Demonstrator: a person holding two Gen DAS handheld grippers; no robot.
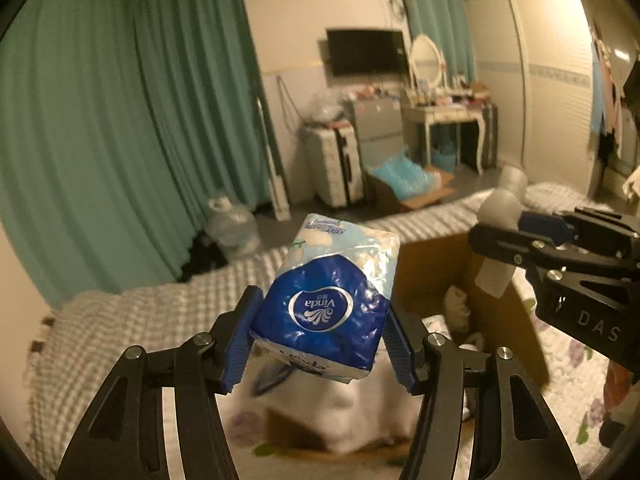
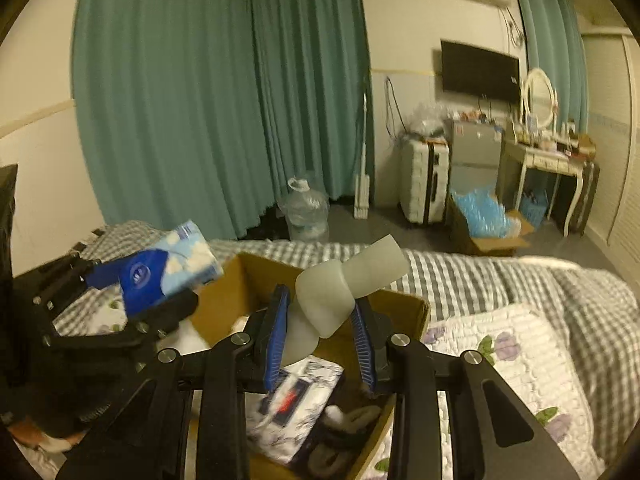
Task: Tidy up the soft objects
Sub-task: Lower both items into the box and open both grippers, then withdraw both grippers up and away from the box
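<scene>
With both items lifted above the open brown cardboard box (image 2: 404, 312) on the bed (image 2: 520, 280), left gripper (image 1: 318, 340) jaws clamp the blue plastic-wrapped tissue pack (image 1: 332, 296); right gripper (image 2: 320, 344) jaws pinch the soft translucent white knotted piece (image 2: 340, 292) narrowly, likely for dropping in.

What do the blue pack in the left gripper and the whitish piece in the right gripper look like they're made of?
Tissue pack: glossy, crinkled plastic film, judging by its wrinkles and highlights, probably over soft paper. Whitish piece: matte and translucent with rounded lobes, which suggests silicone or soft rubber; I can't say for certain.
</scene>
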